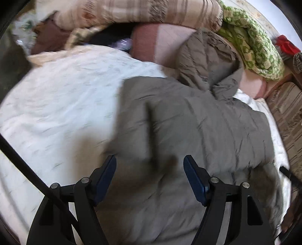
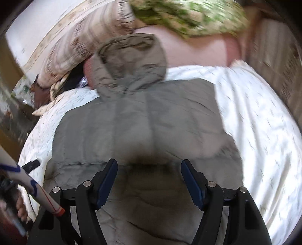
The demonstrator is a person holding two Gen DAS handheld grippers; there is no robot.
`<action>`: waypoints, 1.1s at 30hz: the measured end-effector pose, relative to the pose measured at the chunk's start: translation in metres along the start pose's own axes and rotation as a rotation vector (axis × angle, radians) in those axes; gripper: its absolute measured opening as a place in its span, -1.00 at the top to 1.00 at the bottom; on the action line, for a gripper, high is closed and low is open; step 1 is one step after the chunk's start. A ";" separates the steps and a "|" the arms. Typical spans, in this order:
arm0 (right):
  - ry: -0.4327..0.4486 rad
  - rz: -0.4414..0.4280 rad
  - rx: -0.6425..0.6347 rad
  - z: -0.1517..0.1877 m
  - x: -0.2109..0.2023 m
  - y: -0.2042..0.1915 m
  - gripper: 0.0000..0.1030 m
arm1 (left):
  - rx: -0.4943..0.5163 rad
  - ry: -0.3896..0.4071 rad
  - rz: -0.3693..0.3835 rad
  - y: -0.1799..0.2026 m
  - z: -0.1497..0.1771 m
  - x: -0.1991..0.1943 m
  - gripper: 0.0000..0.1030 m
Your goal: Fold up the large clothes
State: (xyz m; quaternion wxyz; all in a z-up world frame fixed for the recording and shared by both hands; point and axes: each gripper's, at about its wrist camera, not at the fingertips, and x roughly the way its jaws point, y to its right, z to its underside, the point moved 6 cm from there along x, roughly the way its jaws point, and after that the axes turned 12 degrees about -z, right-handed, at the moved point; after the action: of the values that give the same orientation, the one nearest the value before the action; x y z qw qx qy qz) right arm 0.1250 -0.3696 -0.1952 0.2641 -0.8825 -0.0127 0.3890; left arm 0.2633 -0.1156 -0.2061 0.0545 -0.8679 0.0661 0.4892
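Note:
A grey-brown puffer jacket (image 1: 188, 122) lies on the white bed sheet (image 1: 56, 105), its sides folded in and its hood (image 1: 205, 56) toward the pillows. It also shows in the right wrist view (image 2: 143, 124), with the hood (image 2: 130, 62) at the far end. My left gripper (image 1: 150, 165) is open and empty, just above the jacket's near part. My right gripper (image 2: 149, 169) is open and empty, over the jacket's lower middle. Both views are motion-blurred.
Pillows and folded blankets are piled at the head of the bed: a beige patterned one (image 1: 132, 11), a pink one (image 1: 162, 43) and a green-patterned one (image 1: 251, 41). White sheet (image 2: 260, 120) lies to the jacket's right. The person's sleeve (image 2: 28, 181) is at lower left.

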 end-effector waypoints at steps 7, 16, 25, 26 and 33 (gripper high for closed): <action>0.008 0.028 0.050 0.006 -0.010 0.030 -0.45 | 0.053 -0.079 -0.026 0.040 -0.025 0.042 0.39; 0.043 0.027 0.003 -0.037 0.019 0.014 -0.45 | 0.074 -0.006 -0.121 0.041 -0.070 0.044 0.49; -0.022 0.136 -0.021 -0.045 0.096 0.030 -0.57 | 0.099 0.052 -0.260 0.038 -0.057 0.055 -0.08; -0.022 0.145 -0.028 -0.046 0.096 0.029 -0.58 | 0.101 0.055 -0.259 0.036 -0.056 0.048 -0.08; -0.007 0.110 -0.019 -0.034 0.058 0.021 -0.58 | 0.054 0.131 -0.307 0.016 -0.019 -0.022 -0.15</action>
State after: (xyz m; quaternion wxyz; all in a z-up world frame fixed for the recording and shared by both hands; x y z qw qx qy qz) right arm 0.1852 -0.3901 -0.2252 0.2339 -0.8829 0.0315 0.4060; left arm 0.2648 -0.1330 -0.1780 0.1478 -0.8960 -0.0509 0.4156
